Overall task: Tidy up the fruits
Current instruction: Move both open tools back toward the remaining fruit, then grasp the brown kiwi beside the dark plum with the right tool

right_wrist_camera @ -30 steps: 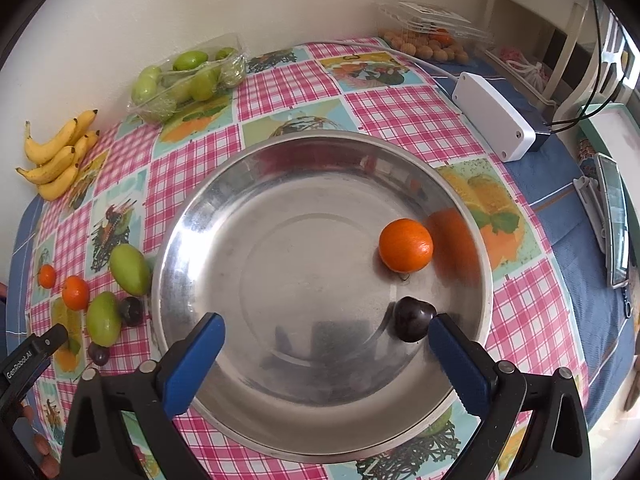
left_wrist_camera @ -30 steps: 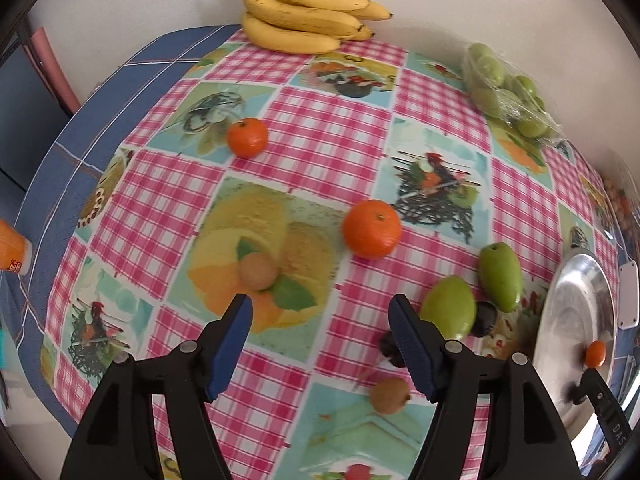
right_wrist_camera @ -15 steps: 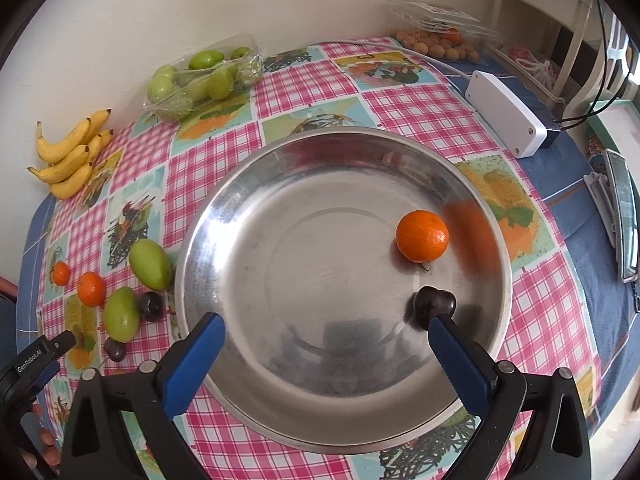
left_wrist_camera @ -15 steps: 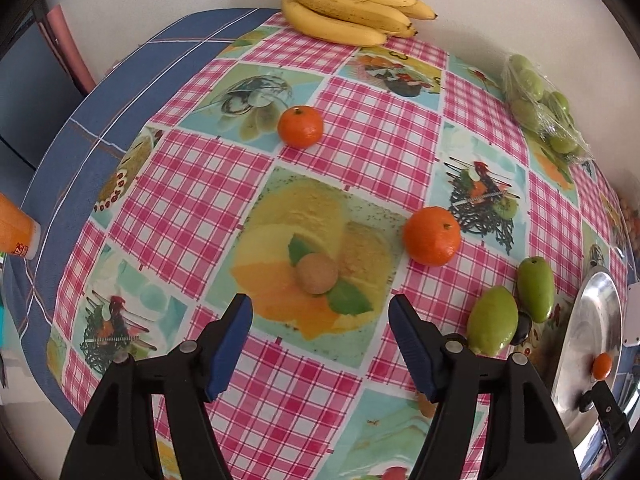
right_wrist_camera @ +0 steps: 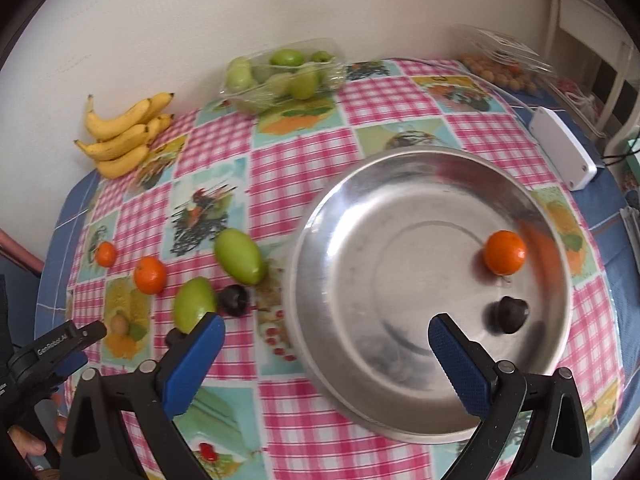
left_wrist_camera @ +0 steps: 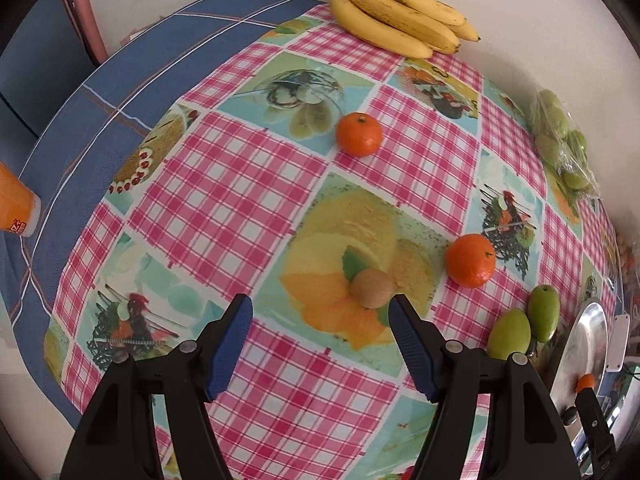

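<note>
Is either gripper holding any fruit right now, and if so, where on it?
Nothing is held. The left gripper is open, with the small round brown fruit just ahead of its fingers. The right gripper is open and empty.

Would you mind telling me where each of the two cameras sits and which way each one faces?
Left wrist: on the left gripper, looking down at a small brown fruit near its open fingers; the right gripper's tip shows at the right edge.
Right wrist: on the right gripper, facing the steel bowl; the left gripper and fingers holding it show at bottom left.
Shared: bananas, bowl, two green fruits.
</note>
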The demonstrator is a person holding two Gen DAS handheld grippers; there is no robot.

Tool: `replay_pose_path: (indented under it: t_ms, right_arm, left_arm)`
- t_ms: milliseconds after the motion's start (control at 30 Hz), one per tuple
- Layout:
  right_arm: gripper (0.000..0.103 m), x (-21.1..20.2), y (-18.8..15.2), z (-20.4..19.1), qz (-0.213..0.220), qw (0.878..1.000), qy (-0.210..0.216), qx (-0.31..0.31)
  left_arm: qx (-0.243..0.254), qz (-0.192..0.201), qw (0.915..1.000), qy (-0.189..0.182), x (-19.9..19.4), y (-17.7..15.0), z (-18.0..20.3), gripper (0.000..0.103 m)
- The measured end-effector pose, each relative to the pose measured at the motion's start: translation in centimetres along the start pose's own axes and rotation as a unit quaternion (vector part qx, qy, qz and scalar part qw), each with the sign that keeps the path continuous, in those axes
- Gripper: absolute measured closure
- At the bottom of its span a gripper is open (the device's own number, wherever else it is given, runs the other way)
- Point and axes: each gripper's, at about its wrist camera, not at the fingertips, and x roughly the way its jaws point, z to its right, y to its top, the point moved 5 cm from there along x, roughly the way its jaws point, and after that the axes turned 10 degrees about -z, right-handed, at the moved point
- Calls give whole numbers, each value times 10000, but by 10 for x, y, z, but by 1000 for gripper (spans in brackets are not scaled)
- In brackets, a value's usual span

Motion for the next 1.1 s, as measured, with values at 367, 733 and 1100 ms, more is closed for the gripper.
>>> replay_pose_path:
  t_ms: [367,733,1100]
  right_arm:
    - [0,17,-15,-67,-230,9982,341,-440]
    - [0,49,-33,-98,-753,9942,398,-650]
    - [12,66,-47,-109,-1049,9896,162,-975]
  left_arm:
    - [-253,-43,9997,-20,-1,7,-26,32]
    - [-57,-428,9989,161,16,1,-28,32]
    - [35,-634,9977,244,34,-6,-26,32]
